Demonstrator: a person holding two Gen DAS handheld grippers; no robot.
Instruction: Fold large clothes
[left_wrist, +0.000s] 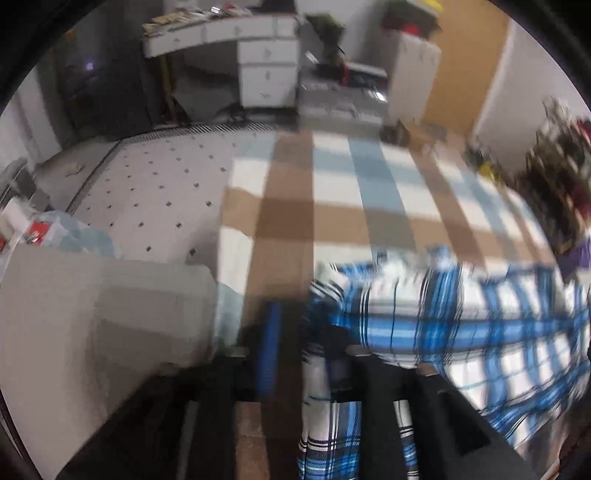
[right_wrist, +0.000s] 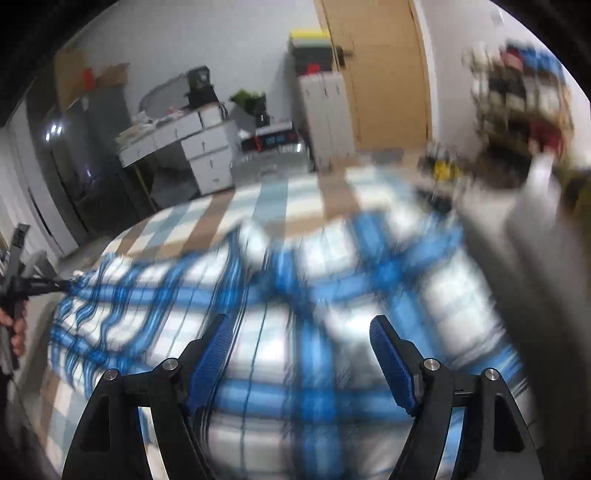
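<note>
- Left tool closed on an edge of the blue plaid shirt, cloth running down between the blue pads and hanging below.
- Right tool spread wide, gripping nothing, hovering just above the shirt's middle.
- Shirt spread across the checked bedspread, reaching from the left tool toward the bed's far side; much blurred, so collar and sleeves not told apart.
- Likely light, limp and quick to sag or wrinkle; no stiffness to hold a crease unaided.
- Best taken at a hem or corner opposite the left tool, pinching both layers, so the cloth hangs taut between the two grips.
- Risk: thin cotton slipping from a shallow pinch.
</note>
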